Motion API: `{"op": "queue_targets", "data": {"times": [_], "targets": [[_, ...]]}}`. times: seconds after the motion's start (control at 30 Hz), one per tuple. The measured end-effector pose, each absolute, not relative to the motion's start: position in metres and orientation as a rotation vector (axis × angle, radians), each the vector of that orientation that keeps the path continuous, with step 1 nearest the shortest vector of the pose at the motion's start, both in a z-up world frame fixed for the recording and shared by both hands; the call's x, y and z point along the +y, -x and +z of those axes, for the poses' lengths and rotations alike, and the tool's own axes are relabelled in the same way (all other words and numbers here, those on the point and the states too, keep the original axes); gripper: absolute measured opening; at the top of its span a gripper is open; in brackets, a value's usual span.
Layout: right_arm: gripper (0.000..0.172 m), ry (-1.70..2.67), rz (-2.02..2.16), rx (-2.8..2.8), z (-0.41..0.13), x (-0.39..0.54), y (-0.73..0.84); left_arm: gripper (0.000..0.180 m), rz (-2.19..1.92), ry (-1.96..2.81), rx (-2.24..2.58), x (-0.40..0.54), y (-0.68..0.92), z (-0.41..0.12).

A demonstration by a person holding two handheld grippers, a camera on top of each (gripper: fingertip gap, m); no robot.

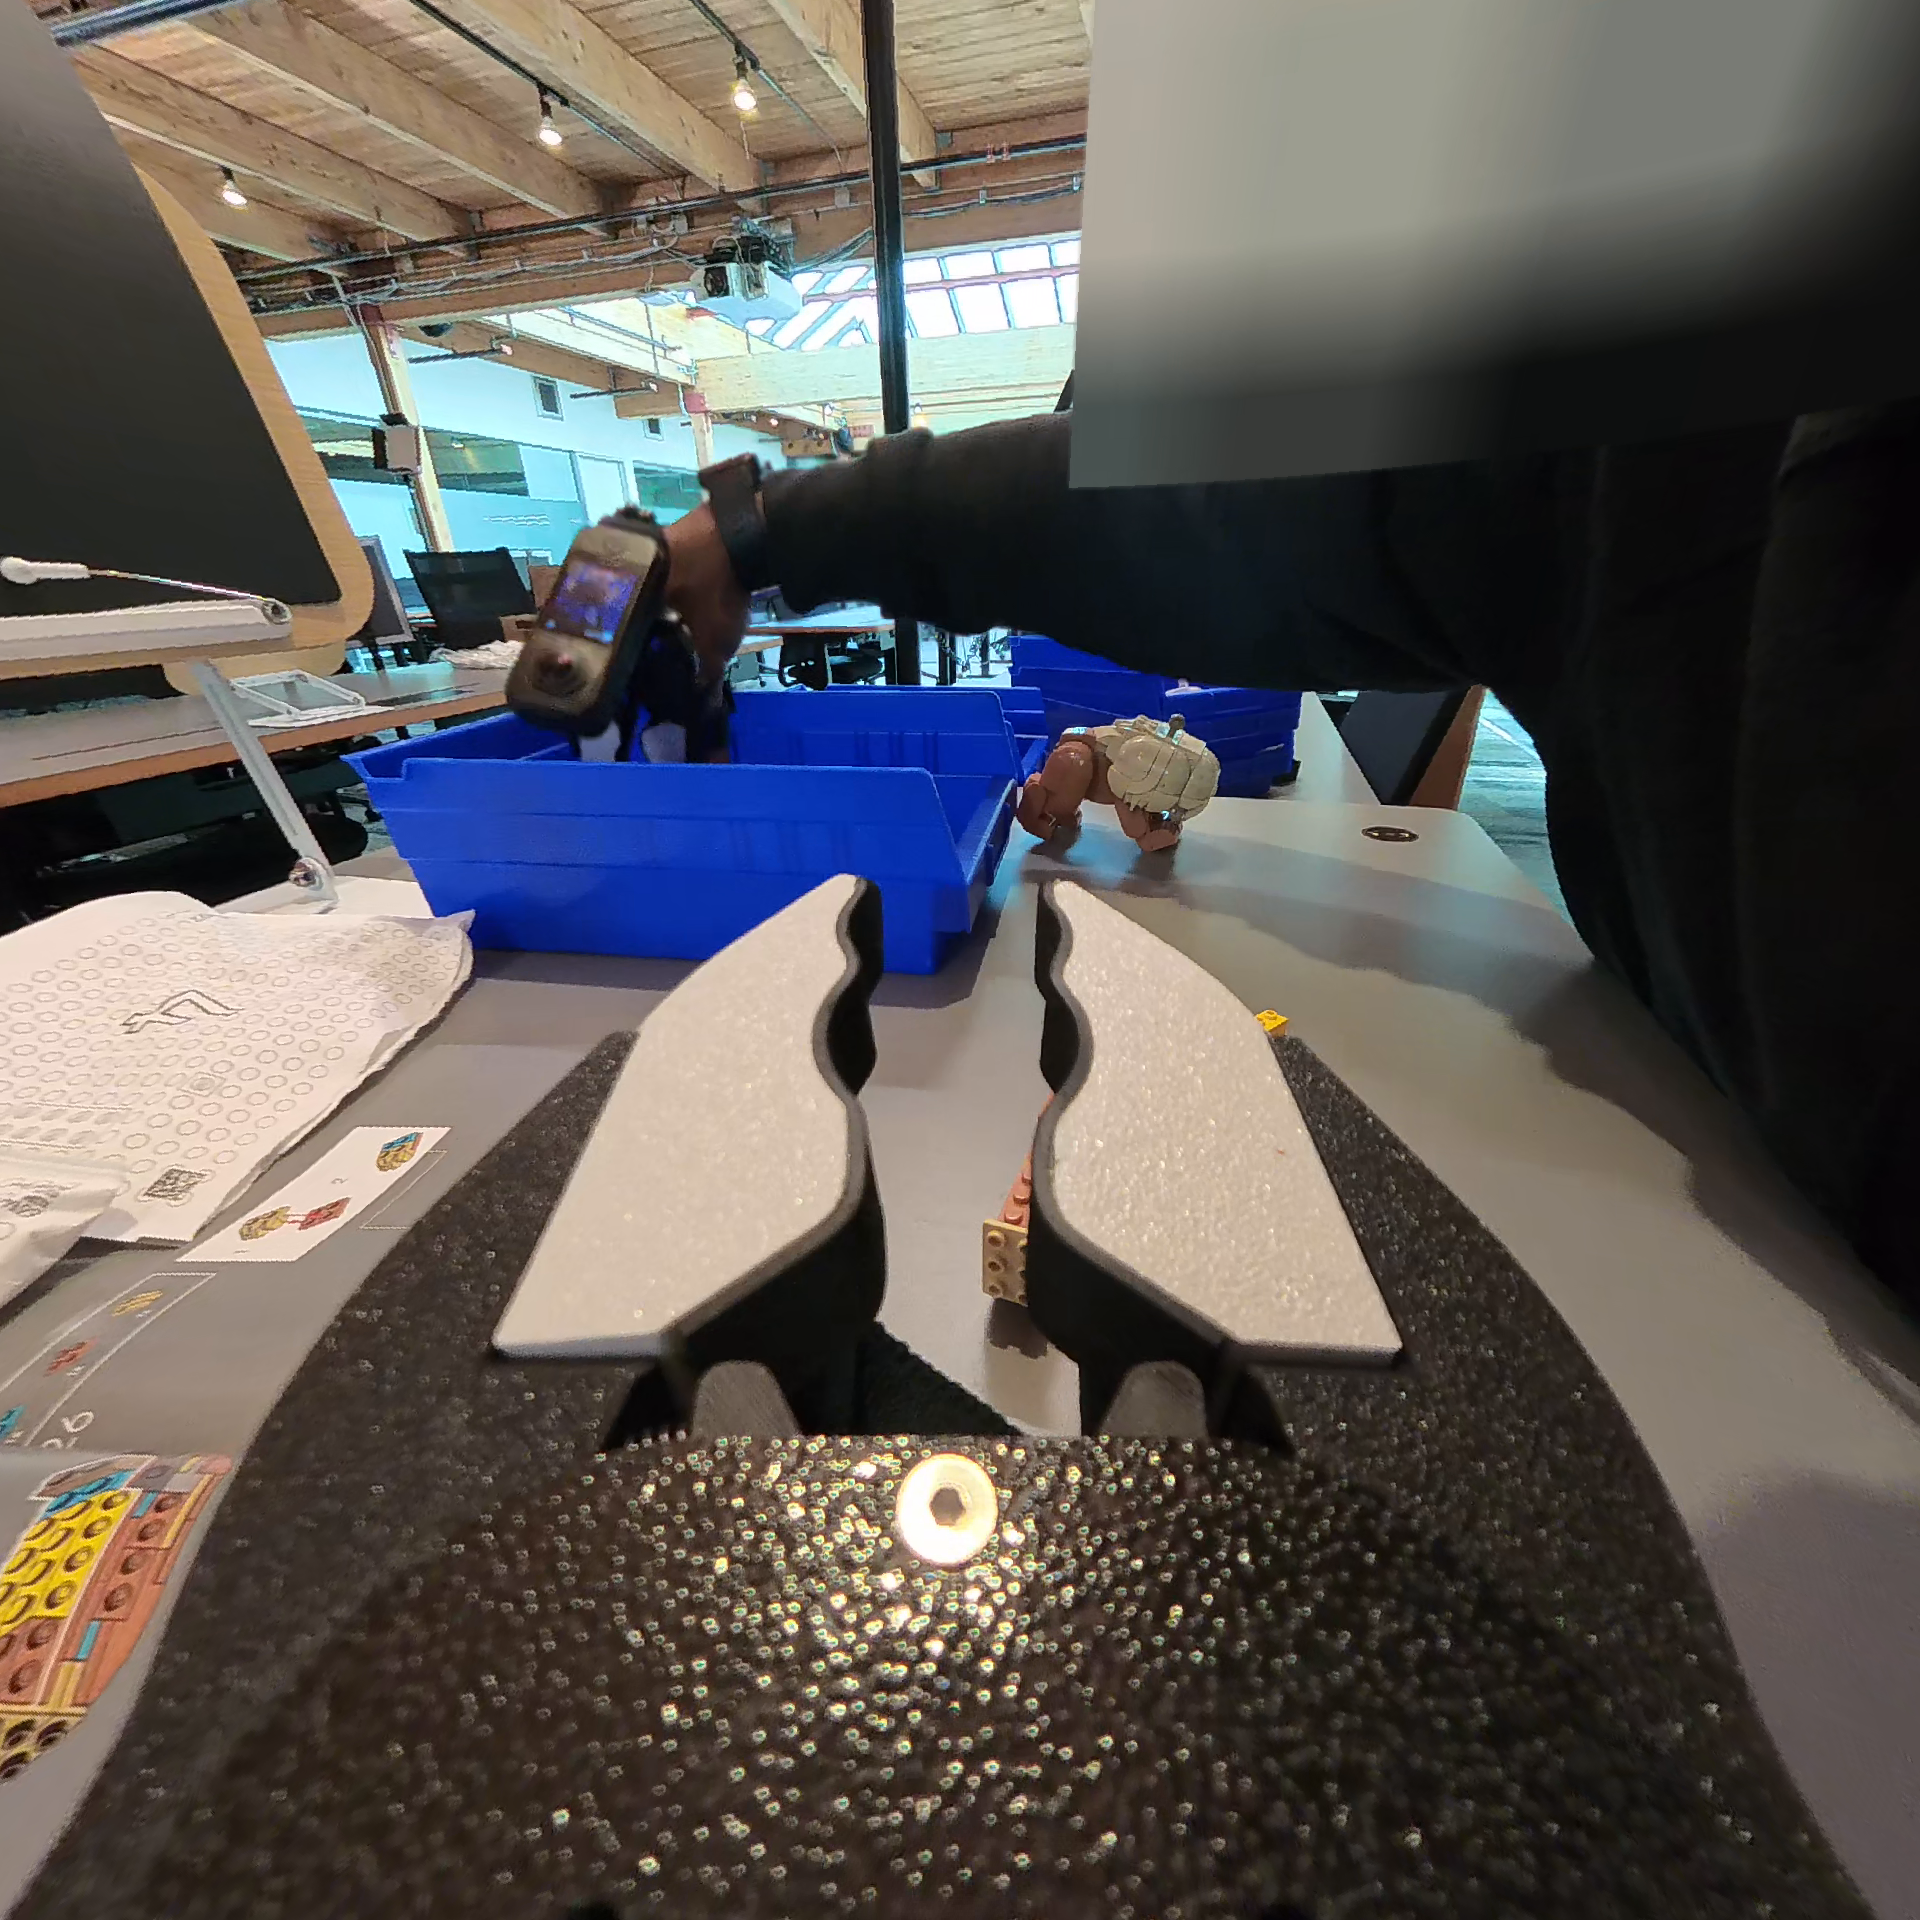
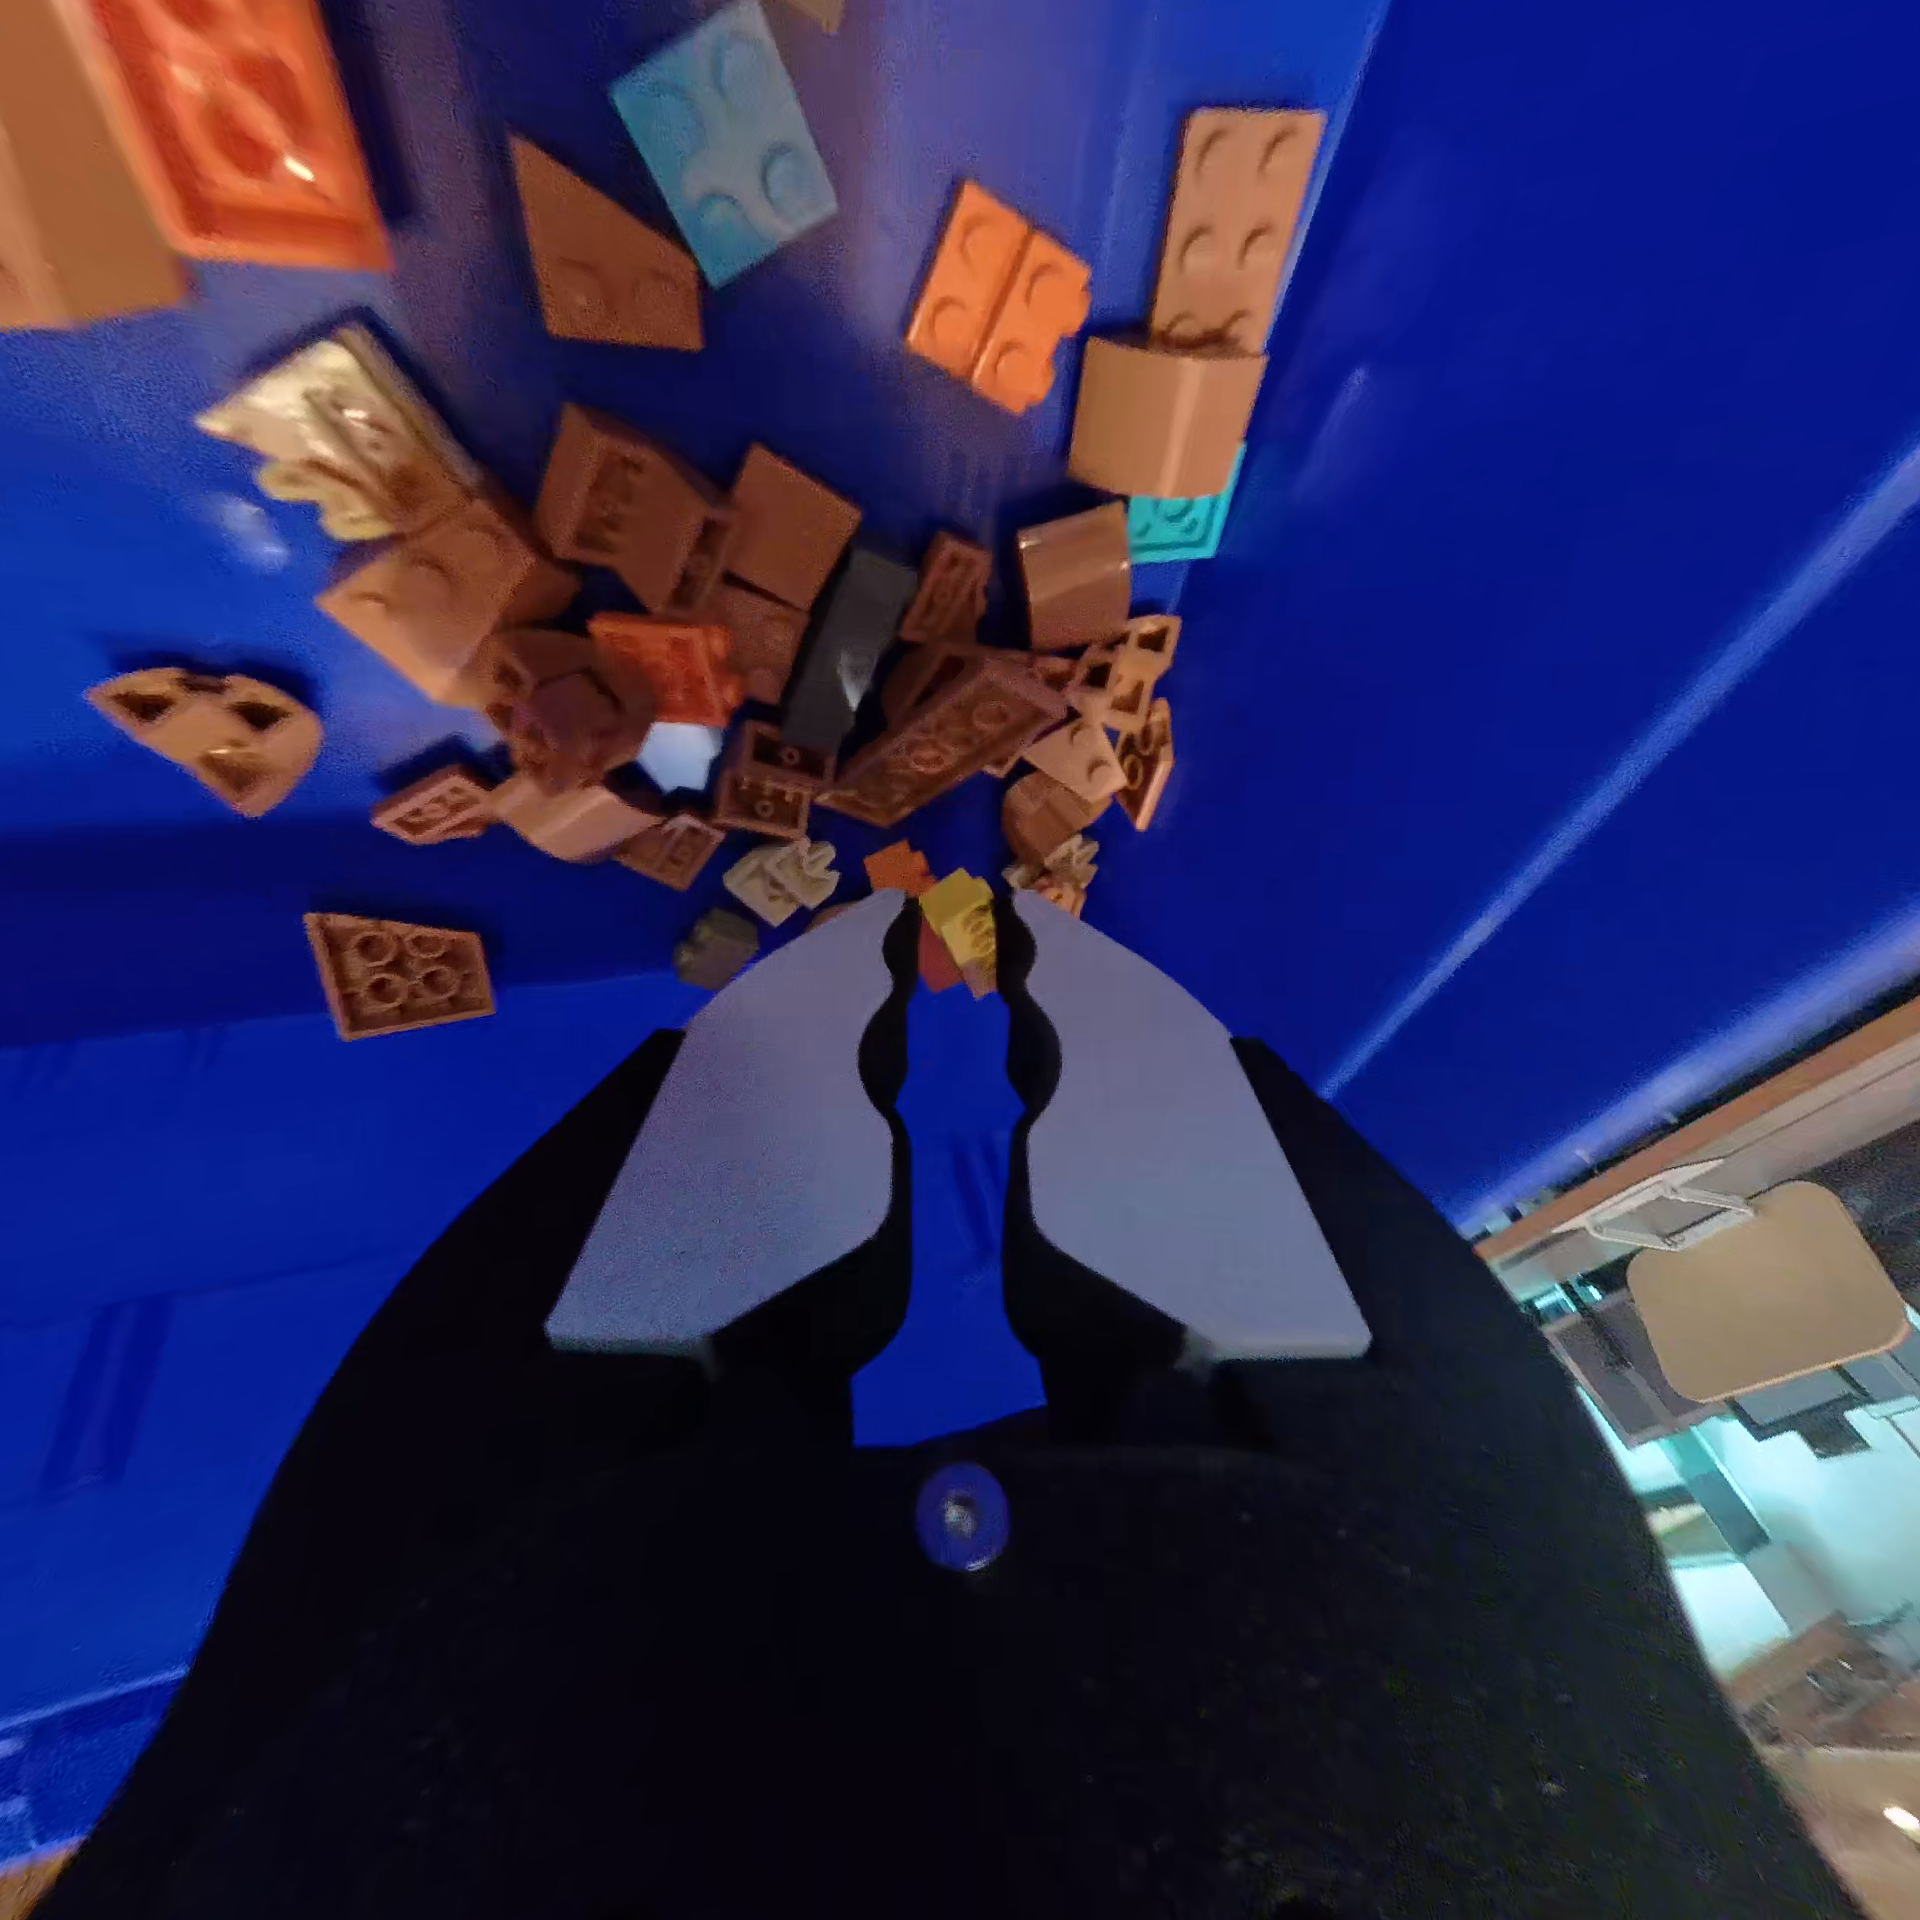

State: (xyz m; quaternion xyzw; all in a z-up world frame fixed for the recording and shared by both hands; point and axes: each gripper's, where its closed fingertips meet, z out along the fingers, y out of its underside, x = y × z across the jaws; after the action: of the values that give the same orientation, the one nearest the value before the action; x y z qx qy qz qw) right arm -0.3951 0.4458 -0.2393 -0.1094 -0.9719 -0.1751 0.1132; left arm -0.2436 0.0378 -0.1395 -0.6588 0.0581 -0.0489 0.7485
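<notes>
A grey table (image 1: 1351, 935) is seen in the left wrist view, with a blue bin (image 1: 675, 862) on it and printed sheets (image 1: 208, 1039) at the left. A brown and tan brick figure (image 1: 1132, 779) stands just beside the bin. The left gripper (image 1: 956, 935) is held low over the table, jaws parted, nothing between them; a tan and brown plate (image 1: 1013, 1236) lies by its right finger. The right gripper (image 2: 956, 935) is lowered into the bin (image 2: 1455, 520) over a brick pile (image 2: 779, 675). Its jaws are narrowly parted around a small yellow brick (image 2: 966, 914), which appears pinched at the tips.
</notes>
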Motion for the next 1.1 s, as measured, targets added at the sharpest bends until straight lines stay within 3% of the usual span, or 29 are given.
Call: {"op": "queue_targets", "data": {"times": [0.23, 0.57, 0.8, 1.1], "targets": [[0.014, 0.365, 0.034, -2.689, -0.178, 0.376, 0.361, 0.027, -0.106, 1.445, 0.123, 0.038, 0.242, -0.139], [0.013, 0.112, 1.219, -2.038, -0.059, 0.139, 0.213, 0.033, 0.033, 1.39, 0.192, 0.038, 0.221, -0.12], [0.013, 0.217, 1.962, -1.67, -0.058, 0.06, 0.146, 0.038, 0.181, 1.302, 0.351, 0.045, 0.178, -0.109], [0.013, 0.169, 1.982, -1.749, -0.094, 0.044, 0.144, 0.035, -0.106, 1.274, 0.378, 0.044, 0.151, -0.109]]}}
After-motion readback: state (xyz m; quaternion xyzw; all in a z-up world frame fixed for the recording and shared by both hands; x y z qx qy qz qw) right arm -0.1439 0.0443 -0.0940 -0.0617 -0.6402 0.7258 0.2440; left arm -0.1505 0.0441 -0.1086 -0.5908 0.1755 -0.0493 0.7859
